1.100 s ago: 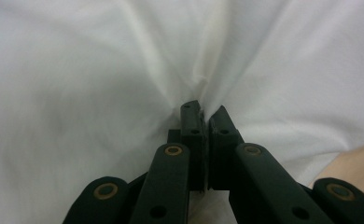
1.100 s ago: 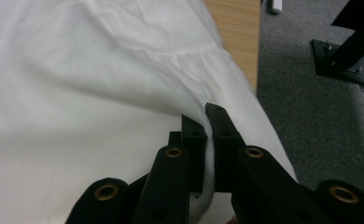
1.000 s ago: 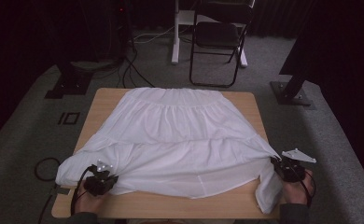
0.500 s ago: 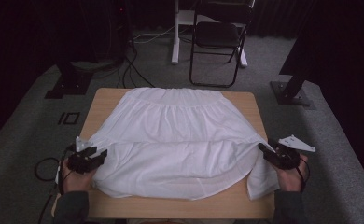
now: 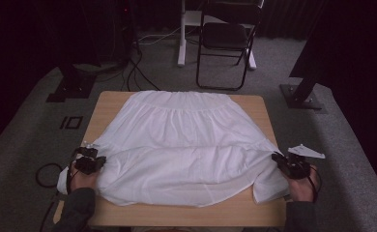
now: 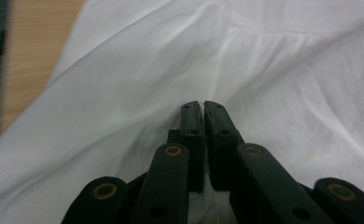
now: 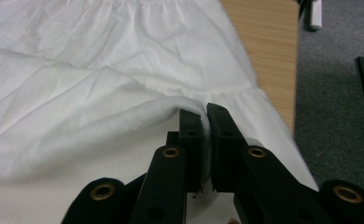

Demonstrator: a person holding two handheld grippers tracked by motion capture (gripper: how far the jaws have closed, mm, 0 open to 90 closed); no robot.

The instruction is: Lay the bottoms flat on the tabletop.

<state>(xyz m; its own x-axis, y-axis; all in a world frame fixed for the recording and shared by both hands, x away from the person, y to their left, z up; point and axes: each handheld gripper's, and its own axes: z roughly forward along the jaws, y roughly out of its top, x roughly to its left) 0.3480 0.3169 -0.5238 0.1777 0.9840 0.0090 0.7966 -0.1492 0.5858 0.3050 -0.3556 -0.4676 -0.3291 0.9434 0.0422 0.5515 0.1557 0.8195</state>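
While folding the skirt on the counter, hold with left tongs and right tongs, both just reclosed, clamped on cloth. Grip opposite side edges so the near fold stays taut and level.

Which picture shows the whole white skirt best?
The high view: the white skirt lies spread over the table, edge to edge. The left gripper view and right gripper view each show just a wrinkled patch pinched between black jaws.
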